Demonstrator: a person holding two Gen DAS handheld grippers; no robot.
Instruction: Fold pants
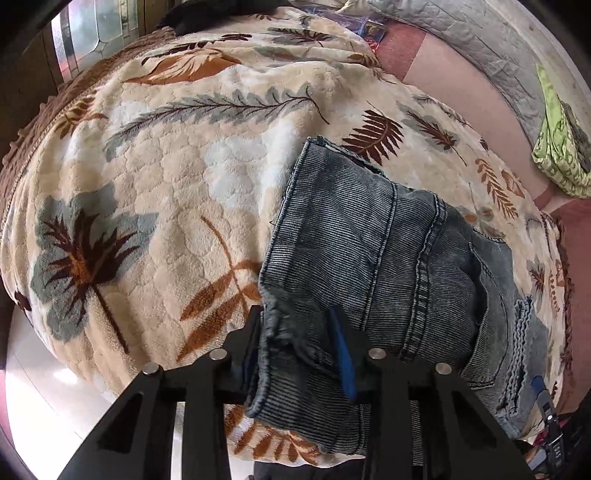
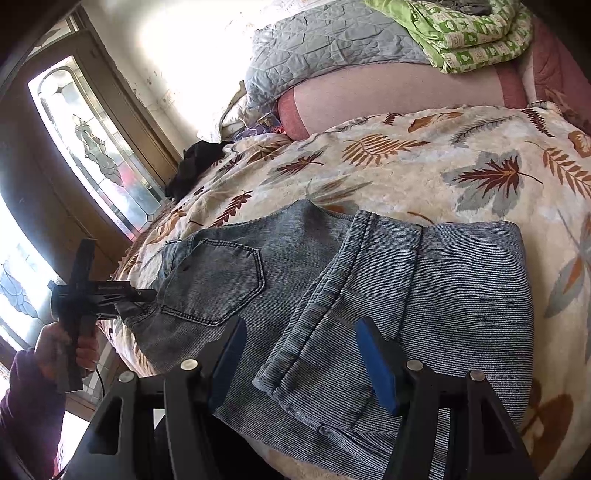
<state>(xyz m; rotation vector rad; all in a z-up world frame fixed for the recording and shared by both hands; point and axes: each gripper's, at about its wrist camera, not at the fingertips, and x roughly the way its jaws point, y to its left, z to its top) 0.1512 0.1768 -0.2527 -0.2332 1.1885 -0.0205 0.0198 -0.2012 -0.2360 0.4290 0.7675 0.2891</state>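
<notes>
A cream leaf-print blanket [image 2: 406, 177] covers the bed. At its far edge lie a grey quilt [image 2: 314, 48] and a green patterned cover [image 2: 472, 33]. Daylight floods through a leaded-glass door [image 2: 96, 147] in a wooden frame.

Bed [image 2: 388, 96]: leaf-print blanket [image 2: 406, 177] covering it, folded jeans [image 2: 424, 280] lying near its front edge, green quilt [image 2: 472, 33] lying at the far edge.

Both wrist views look closely down across the pants [image 1: 388, 258] (shared) from opposite ends.
</notes>
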